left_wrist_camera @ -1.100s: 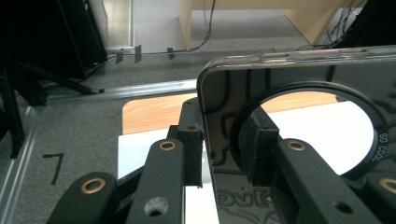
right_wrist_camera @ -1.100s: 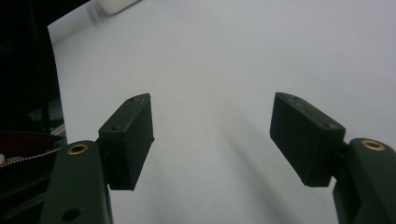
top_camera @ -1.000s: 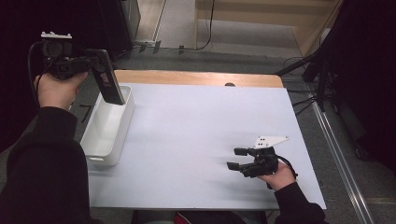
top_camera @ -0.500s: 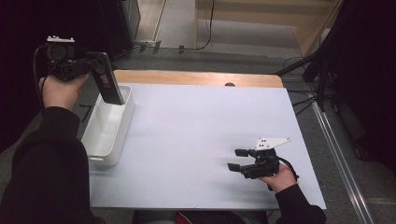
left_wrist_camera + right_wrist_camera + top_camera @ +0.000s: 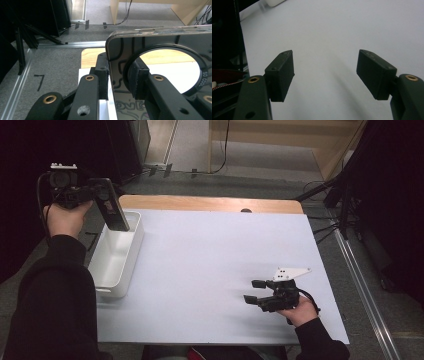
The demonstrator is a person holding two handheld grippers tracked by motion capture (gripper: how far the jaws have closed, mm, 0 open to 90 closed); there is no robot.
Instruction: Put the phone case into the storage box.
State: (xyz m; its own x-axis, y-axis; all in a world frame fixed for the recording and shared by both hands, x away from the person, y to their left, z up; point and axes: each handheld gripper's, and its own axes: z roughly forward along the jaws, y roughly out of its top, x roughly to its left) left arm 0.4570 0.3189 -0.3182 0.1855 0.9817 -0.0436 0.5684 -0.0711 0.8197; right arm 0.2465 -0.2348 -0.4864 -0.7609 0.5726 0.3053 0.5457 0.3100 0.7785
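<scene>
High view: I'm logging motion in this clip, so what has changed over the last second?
The left tongs, shut on the phone case, drifted slightly left and up above the white bin, lifting the case's lower end a little. Nothing was grasped or released. The right tongs stayed open, resting low over the white table; the bin did not move.

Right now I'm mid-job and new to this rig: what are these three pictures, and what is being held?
No robot arm here: a person holds a two-jaw hand gripper in each hand. The high view looks down on the white table. The other two cameras ride on the grippers and look along their black jaws. The left gripper is clamped on a dark phone case with a round ring, raised above the white bin at the table's left edge. The right gripper rests low over the table near the right front, jaws open, holding nothing.
</scene>
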